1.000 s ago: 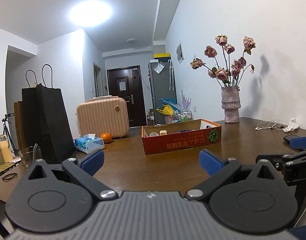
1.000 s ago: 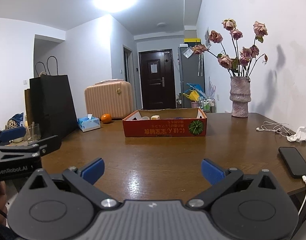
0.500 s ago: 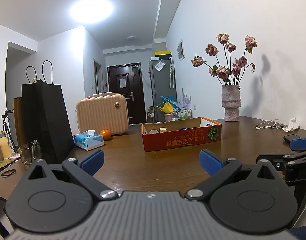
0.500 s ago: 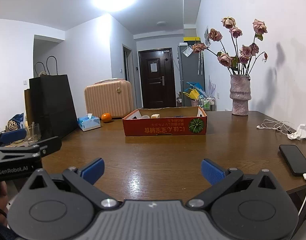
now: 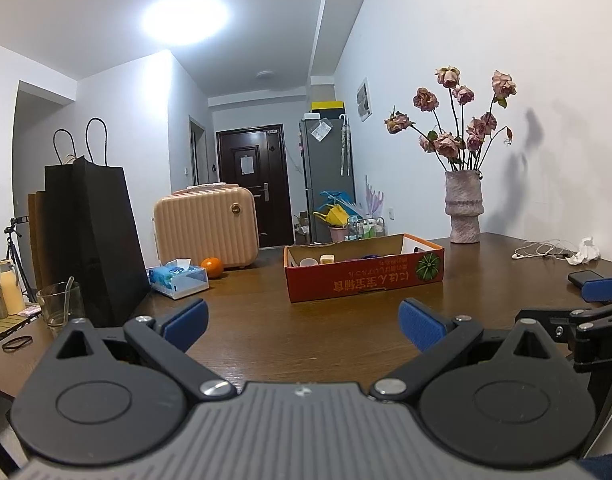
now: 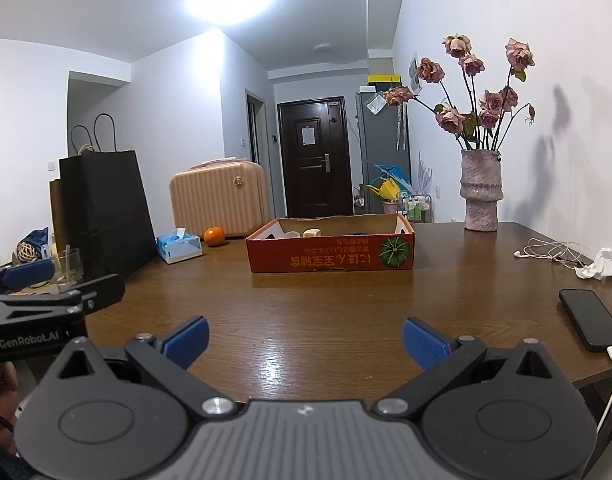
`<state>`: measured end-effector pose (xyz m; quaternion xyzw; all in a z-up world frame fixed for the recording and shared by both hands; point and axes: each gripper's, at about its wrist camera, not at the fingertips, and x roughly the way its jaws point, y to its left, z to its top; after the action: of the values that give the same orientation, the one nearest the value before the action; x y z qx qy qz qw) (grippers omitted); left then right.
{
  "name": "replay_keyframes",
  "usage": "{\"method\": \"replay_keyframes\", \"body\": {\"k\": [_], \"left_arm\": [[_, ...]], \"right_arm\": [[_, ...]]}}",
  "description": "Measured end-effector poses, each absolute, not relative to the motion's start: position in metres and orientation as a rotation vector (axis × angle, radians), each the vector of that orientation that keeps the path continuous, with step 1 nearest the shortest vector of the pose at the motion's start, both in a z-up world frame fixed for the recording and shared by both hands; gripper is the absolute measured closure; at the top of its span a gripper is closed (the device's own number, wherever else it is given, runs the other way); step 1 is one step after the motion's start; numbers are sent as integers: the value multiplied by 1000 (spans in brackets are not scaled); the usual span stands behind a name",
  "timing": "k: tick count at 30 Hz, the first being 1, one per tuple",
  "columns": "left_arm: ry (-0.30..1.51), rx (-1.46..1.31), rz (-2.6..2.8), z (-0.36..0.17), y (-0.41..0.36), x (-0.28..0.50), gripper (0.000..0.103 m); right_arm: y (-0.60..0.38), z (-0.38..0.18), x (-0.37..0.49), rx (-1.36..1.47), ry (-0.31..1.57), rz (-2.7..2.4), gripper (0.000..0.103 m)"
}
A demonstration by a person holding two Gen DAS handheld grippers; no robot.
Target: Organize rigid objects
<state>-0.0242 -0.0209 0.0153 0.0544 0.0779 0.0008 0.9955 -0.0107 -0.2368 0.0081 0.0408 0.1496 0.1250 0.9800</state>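
Observation:
A low red cardboard box [image 5: 364,276] [image 6: 332,254] sits mid-table with several small items inside, mostly hidden by its wall. An orange [image 5: 212,267] [image 6: 214,236] and a blue tissue pack [image 5: 178,278] [image 6: 179,244] lie to its left. A black phone [image 6: 592,325] rests near the right edge. My left gripper [image 5: 301,322] hangs open over the near table, nothing between its blue pads. My right gripper [image 6: 305,340] is likewise open and empty, well short of the box.
A black paper bag [image 5: 93,236] and a glass [image 5: 59,308] stand at the left. A pink suitcase [image 5: 205,226] is behind the orange. A vase of dried roses [image 6: 480,192], earphones [image 6: 546,252] and a crumpled tissue [image 6: 602,266] occupy the right side.
Both grippers have crept slightly; the left view has tilted a little upward. Both stay open and empty, and nothing on the table has moved.

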Motion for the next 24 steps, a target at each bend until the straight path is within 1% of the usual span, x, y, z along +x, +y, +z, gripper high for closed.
{"method": "replay_keyframes", "body": {"k": [24], "left_arm": [[168, 97, 16, 16, -22, -23, 0]], "right_arm": [[-238, 7, -11, 90, 301, 249, 0]]}}
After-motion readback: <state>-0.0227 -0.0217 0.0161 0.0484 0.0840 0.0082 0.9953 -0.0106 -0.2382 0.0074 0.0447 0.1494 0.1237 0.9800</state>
